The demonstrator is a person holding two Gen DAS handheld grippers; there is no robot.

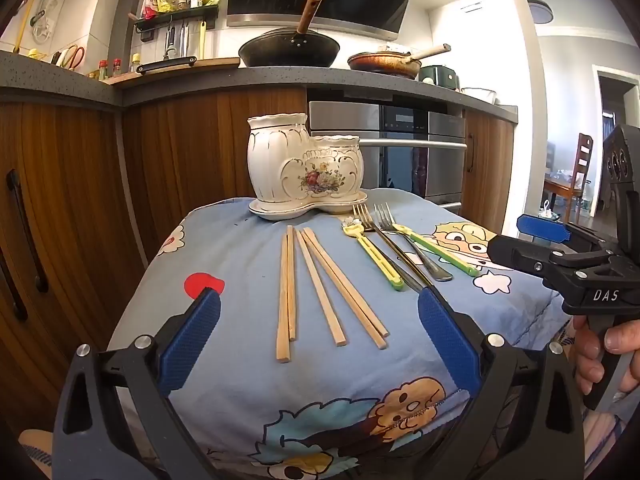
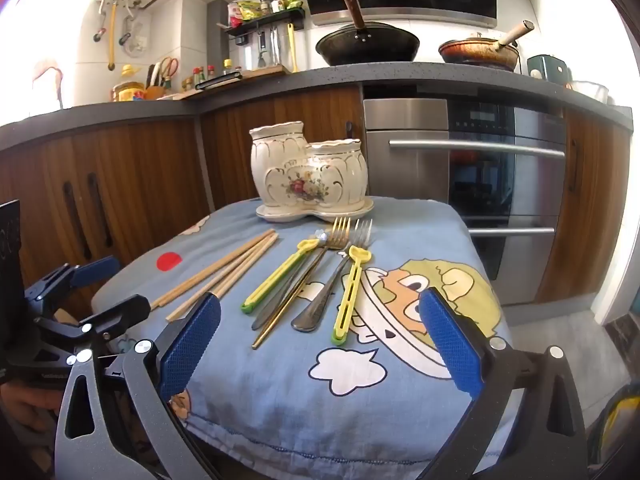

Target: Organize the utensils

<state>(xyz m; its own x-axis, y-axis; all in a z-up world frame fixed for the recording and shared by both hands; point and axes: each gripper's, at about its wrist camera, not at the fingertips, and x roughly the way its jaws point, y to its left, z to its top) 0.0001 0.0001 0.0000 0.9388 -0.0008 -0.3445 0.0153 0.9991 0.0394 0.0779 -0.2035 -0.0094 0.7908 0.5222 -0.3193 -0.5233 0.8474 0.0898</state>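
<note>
Four chopsticks point(image 1: 320, 292), two forks point(image 2: 352, 232), two yellow clips point(image 2: 352, 292), possibly knife.

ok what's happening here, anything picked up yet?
Nothing yet. A person holds a gripper in each hand, and both the left gripper and the right gripper are wide open and empty, hovering at the near edge of the cloth-covered table. The wooden chopsticks, the forks and the yellow-green utensils all lie loose on the cloth. The ceramic holder stands on its tray at the far edge, with nothing sticking out of it.
</note>
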